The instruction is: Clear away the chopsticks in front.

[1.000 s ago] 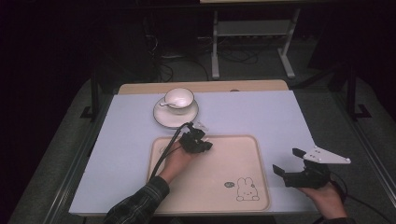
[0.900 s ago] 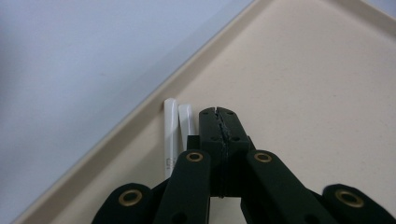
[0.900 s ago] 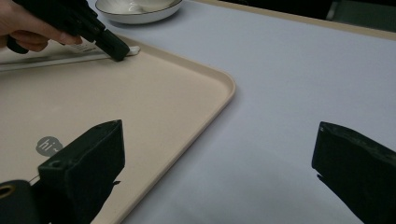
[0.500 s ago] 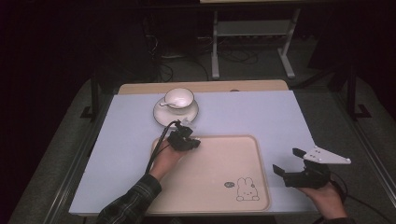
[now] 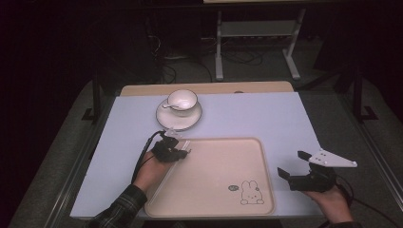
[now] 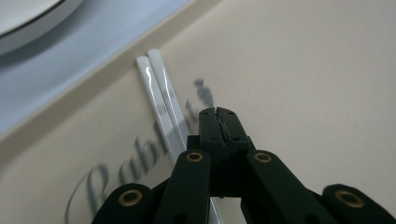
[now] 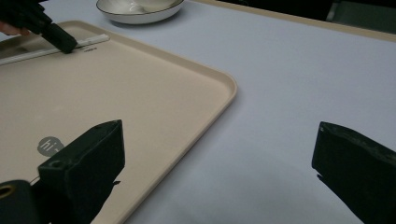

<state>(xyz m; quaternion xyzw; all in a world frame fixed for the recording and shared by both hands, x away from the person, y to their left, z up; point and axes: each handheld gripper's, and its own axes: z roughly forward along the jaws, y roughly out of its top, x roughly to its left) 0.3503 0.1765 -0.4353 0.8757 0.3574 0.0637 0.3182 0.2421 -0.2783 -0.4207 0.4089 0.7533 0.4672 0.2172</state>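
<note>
A pair of white chopsticks [image 6: 161, 100] was seen lying side by side on the beige tray [image 5: 223, 190], close along its far-left rim, their far tips near the raised edge. The left gripper [image 6: 218, 114] was positioned directly over them with its jaws pressed together; nothing could be seen between the jaw tips, and the sticks passed beneath and to one side of the jaws, so no grasp was judged to be made. The sticks were judged to be light, stiff and glossy, hence slippery and apt to roll or separate when pinched; a hold across both at once, near mid-length, was judged the safest.

The right gripper [image 5: 304, 172] was held over the table [image 5: 266, 114] just off the tray's right edge, jaws spread wide and empty.

Beyond the tray's far-left corner a white cup [image 5: 181, 100] was seen standing on a saucer [image 5: 179, 117], with what appeared to be a spoon inside. These were judged fragile, and the saucer's rim lay near the chopstick tips, so any lift away from the person could be obstructed by it. The tray's rim was likewise judged a hindrance to sliding the sticks outward.
</note>
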